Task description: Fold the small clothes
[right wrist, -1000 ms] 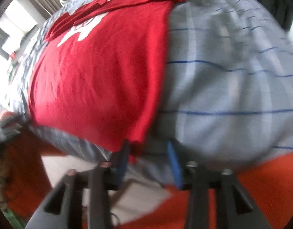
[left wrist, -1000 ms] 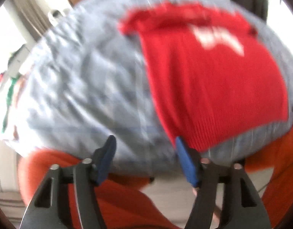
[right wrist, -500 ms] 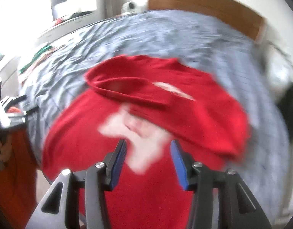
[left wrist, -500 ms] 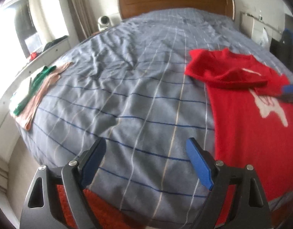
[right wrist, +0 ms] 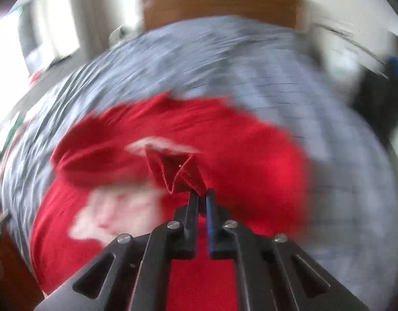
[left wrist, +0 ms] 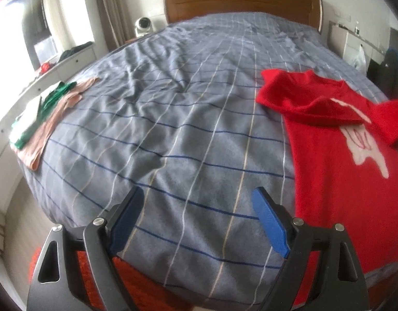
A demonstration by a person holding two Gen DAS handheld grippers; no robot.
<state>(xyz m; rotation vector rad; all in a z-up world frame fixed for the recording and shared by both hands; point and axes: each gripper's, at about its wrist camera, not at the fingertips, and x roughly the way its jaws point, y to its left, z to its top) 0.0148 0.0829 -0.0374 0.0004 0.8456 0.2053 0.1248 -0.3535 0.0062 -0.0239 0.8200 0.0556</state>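
A red sweater (left wrist: pixel 336 160) with a white print lies on the grey checked bedspread (left wrist: pixel 186 119), at the right of the left wrist view, one sleeve folded across its chest. My left gripper (left wrist: pixel 196 207) hovers open over bare bedspread to the sweater's left, nothing between its blue pads. In the blurred right wrist view the red sweater (right wrist: pixel 250 140) fills the middle, and my right gripper (right wrist: pixel 202 194) is shut on a pinched fold of its hem or cuff, lifted above the rest of the garment.
A folded pile of green, white and tan clothes (left wrist: pixel 40 121) sits at the bed's left edge. A wooden headboard (left wrist: pixel 240 0) stands at the far end, a white cabinet (left wrist: pixel 51 70) along the left wall, dark objects (left wrist: pixel 388 72) at the right. Orange fabric (left wrist: pixel 100 280) shows below the bed's near edge.
The left gripper pulled off the sweater's lower corner, swung left over bare bedspread and opened wider. The right gripper moved up over the sweater's middle, shut on a fold of it and lifted.
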